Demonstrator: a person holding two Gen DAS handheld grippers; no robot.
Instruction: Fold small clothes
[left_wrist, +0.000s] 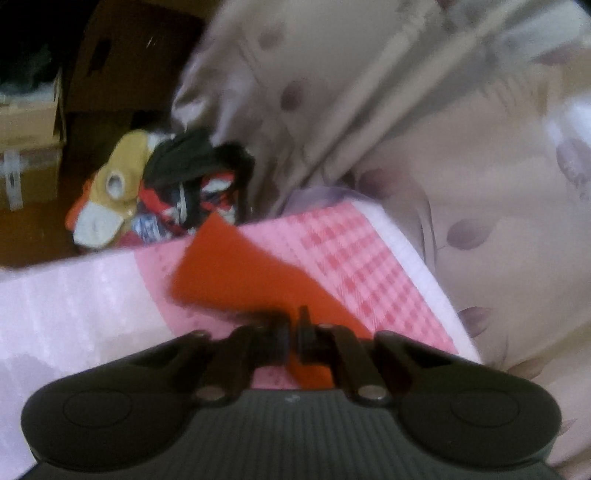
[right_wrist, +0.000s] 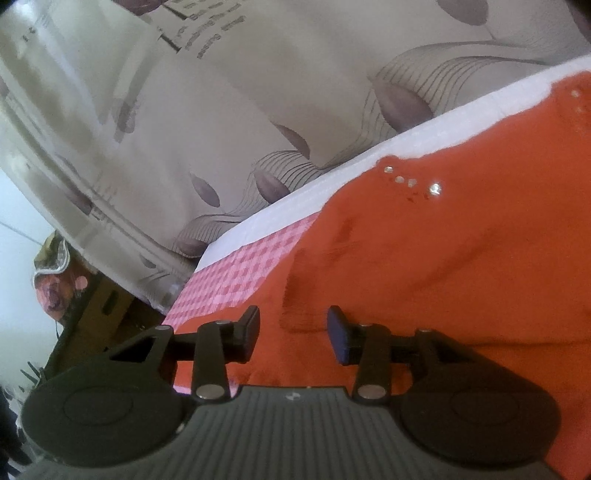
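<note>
Pinching down at the bottom centre of the left wrist view, the left gripper (left_wrist: 293, 341) has its jaws drawn together, and the edge of the orange garment (left_wrist: 251, 273) sits right at them; motion blur keeps me from saying for sure that cloth is caught between the pads, though it looks likely. That garment lies flat on the pink checked cloth (left_wrist: 354, 251) spread over the work surface, one corner reaching toward the middle of the frame.

In the right wrist view the right gripper (right_wrist: 293, 334) stands with its jaws parted over the same orange garment (right_wrist: 443, 258), nothing pressed between the pads. A small wrinkle rises just ahead of the gap. Sequins (right_wrist: 410, 181) glint near the top edge of the cloth, beside the white border (right_wrist: 332, 181) of the surface.

My reading is that a fold is being set up: the left side has taken an edge, the right is free. Next would be carrying that edge across while the free gripper steadies or smooths the cloth.

At middle left of the left view, a heap of mixed clothes (left_wrist: 159, 192) waits beyond the surface; whether a basket holds it I cannot tell. Cardboard boxes (left_wrist: 29, 147) stand at far left, contents unseen.
</note>
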